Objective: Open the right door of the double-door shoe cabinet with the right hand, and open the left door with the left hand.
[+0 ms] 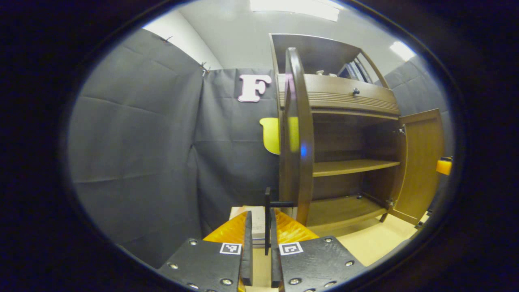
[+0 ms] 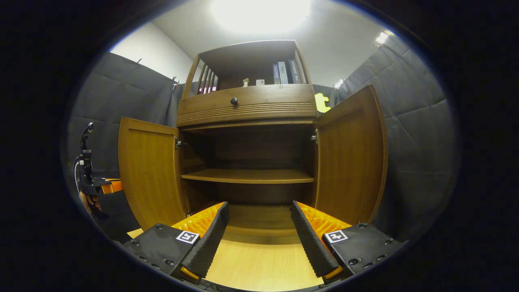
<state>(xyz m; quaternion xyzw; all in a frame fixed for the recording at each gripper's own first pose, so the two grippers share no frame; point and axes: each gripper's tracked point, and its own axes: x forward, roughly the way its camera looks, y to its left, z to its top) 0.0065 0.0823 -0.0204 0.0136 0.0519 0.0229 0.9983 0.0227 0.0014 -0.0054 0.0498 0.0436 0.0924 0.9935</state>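
- Starting with the left gripper view: the left gripper (image 1: 259, 243) sits at the bottom centre, its jaws narrow around a thin dark handle (image 1: 267, 219) that stands between the fingers; whether both fingers actually press on it I cannot tell.
- The left door (image 1: 298, 138) shows edge-on just right of centre, swung well out from the cabinet (image 1: 348, 97), with the handle's bar running back to its lower edge.
- The right door (image 1: 421, 162) stands open at the right of the frame, and the shelf (image 1: 352, 166) between the doors is bare.
- Judging from this, the left door is near the end of its swing; doing it well means following the hinge's arc, not pulling straight, then spreading the jaws before backing away.
- Turning to the right gripper view: the right gripper (image 2: 259, 235) is at the bottom, jaws wide and holding nothing, facing the open cabinet (image 2: 247, 105).
- Both doors (image 2: 150, 170) (image 2: 350, 158) stand open either side of centre.
- The left gripper (image 2: 87, 178) shows at the far left, just beside the door's outer edge.
- Keeping the right gripper clear of its door seems wise.
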